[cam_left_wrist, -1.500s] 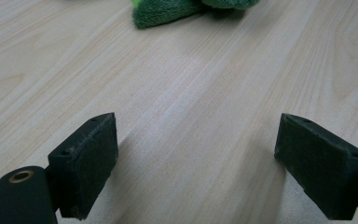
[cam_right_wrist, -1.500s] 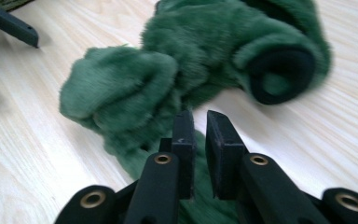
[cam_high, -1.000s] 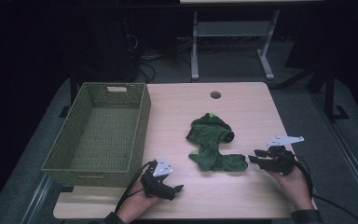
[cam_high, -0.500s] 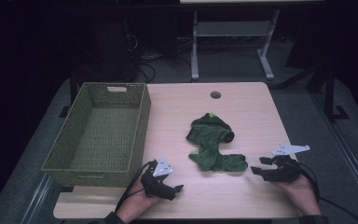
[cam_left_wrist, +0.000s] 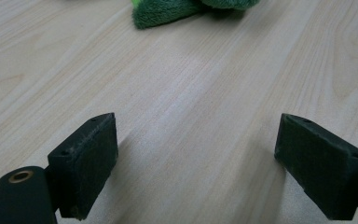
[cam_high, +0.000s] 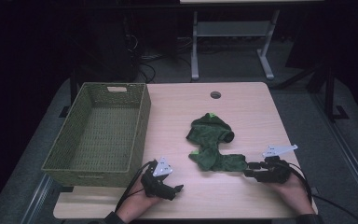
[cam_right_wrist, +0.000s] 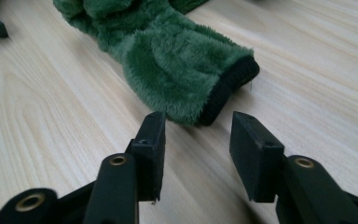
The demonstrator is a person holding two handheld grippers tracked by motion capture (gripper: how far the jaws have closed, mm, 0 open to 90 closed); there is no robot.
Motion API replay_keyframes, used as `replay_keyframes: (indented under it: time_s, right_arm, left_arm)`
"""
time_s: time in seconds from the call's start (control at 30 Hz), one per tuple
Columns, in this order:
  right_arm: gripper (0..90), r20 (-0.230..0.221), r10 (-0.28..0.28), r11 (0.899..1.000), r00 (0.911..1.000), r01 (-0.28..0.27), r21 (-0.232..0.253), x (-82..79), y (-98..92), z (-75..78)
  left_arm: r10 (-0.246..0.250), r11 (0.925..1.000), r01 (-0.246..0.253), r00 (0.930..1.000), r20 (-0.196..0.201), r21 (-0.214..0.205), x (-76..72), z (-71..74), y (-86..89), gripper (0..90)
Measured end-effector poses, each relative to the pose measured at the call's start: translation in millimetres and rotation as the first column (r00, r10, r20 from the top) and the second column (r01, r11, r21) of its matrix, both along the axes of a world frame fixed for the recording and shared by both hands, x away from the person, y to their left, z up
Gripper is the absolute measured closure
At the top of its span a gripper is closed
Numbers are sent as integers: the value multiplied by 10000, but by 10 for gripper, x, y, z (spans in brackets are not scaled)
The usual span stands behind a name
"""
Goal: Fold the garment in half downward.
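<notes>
A lab: dark room; cables (cam_high: 142, 60); bare desk frame (cam_high: 233, 32).

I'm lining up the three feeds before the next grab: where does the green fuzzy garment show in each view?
High view: the green fuzzy garment lies right of centre on the table, between the two tongs.
Left gripper view: one green edge at the top, far beyond the open jaws.
Right gripper view: its black-trimmed cuff sits just ahead of the open jaws.
Shared landmark: the pale wood-grain tabletop under it.

The high view looks down on the table (cam_high: 261, 107); both gripper views skim it close, sharing the green garment (cam_right_wrist: 177, 65).
</notes>
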State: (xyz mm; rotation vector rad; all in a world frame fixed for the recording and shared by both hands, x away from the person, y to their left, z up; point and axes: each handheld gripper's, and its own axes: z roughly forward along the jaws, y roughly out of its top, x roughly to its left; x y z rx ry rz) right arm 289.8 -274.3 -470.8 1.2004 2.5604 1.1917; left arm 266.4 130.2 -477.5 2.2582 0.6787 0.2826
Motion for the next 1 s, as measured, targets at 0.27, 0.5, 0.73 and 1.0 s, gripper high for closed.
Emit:
replay_keyframes:
  time_s: [0.27, 0.5, 0.73, 1.0]
  right_arm:
    - [805, 192, 159, 9998, 9997, -157, -133, 45, 31, -13]
    - [822, 498, 38, 9998, 9988, -27, -209, -14, -92, 82]
    - [825, 894, 54, 9997, 9960, -31, -257, -88, -179, 187]
    - [829, 1402, 622, 9980, 9882, -604, -175, -125, -81, 336]
  left_arm:
    - [-1, 10000, 1, 10000, -3, -11, 1, 0, -1, 124]
    - [-3, 10000, 3, 10000, -4, -9, 1, 0, -1, 125]
    - [-6, 10000, 6, 10000, -4, -6, 1, 0, -1, 125]
    - [-8, 10000, 8, 10000, -4, -1, 1, 0, -1, 124]
